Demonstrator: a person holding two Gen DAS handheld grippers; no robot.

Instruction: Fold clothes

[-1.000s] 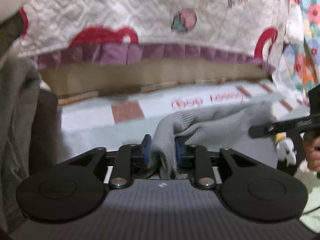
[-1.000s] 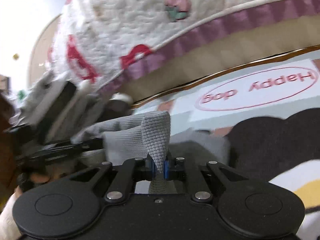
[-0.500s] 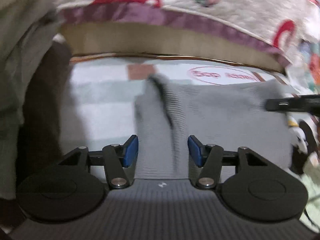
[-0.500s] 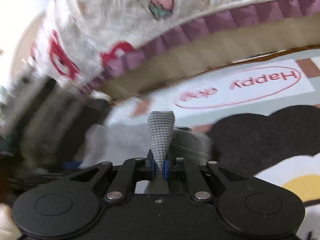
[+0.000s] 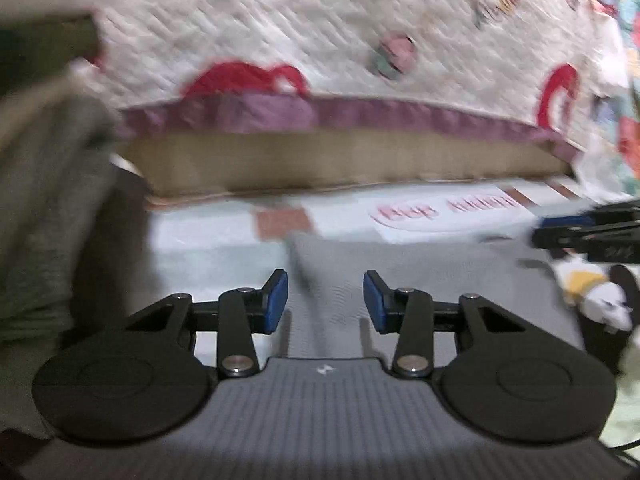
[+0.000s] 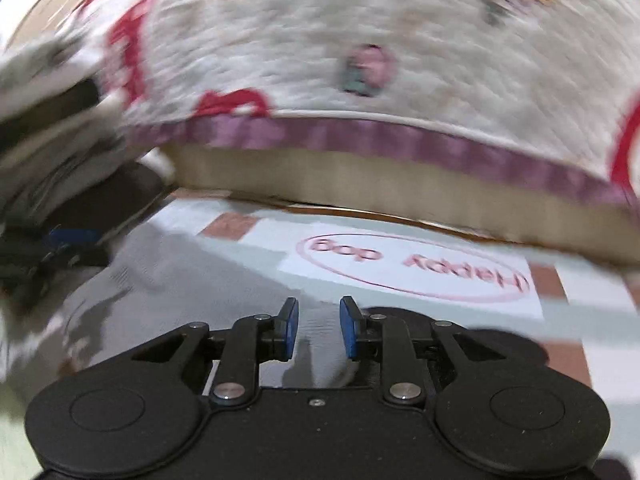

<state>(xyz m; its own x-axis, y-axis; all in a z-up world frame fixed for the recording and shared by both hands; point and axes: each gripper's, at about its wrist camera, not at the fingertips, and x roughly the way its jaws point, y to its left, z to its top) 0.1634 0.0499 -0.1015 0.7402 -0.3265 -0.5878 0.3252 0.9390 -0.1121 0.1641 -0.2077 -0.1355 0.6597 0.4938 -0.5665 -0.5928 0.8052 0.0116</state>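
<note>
A grey knit garment (image 5: 420, 276) lies flat on the patterned mat (image 5: 224, 252). My left gripper (image 5: 325, 300) is open just above its near left part, holding nothing. In the right wrist view the same garment (image 6: 160, 280) spreads to the left, and my right gripper (image 6: 314, 328) is open over its near right edge, empty. The right gripper's blue-padded fingers (image 5: 576, 226) show at the right edge of the left wrist view. The left gripper (image 6: 52, 248) shows dimly at the left of the right wrist view.
A quilted white bedcover with red motifs and a purple border (image 5: 360, 60) hangs over a tan bed base (image 5: 340, 164) behind the mat. More grey clothing (image 5: 48, 216) hangs at the left. A black mat patch (image 6: 500, 344) lies beside the garment. A small toy (image 5: 588, 288) sits at right.
Both grippers have opened and let go of the grey garment: the left about half a second ago, the right just now. The garment has dropped flat on the mat.
</note>
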